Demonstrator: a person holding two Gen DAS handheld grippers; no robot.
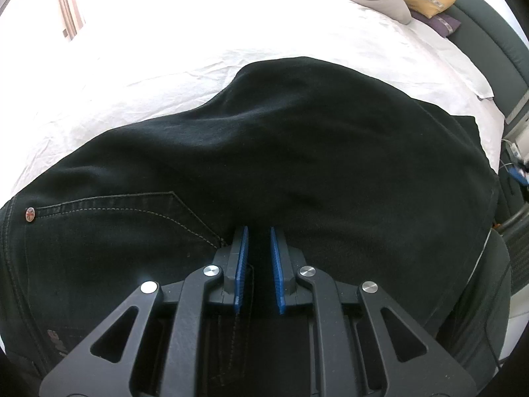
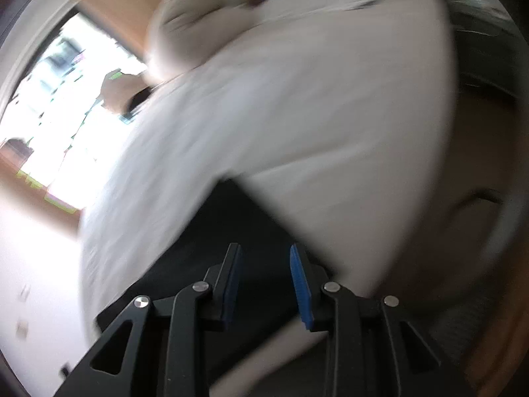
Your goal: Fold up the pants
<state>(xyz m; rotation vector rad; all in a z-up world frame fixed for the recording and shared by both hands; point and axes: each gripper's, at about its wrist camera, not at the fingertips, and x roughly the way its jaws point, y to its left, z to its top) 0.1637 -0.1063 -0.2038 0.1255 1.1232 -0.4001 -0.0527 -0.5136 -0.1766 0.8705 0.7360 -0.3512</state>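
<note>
The black denim pants (image 1: pixel 281 152) lie folded over in a broad dark heap on the wrinkled white bed sheet (image 1: pixel 185 33), pale stitching tracing a pocket beside a small round metal rivet (image 1: pixel 30 214). My left gripper (image 1: pixel 259 241) pinches a fold of that denim between narrow blue pads. My right gripper (image 2: pixel 265 258), blurred, stands parted above the dark cloth, pressing nothing.

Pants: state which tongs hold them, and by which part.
The left tongs are shut on the black pants, pinching a fold of fabric beside the back pocket's stitched corner. The right tongs stand open, gripping nothing.
</note>
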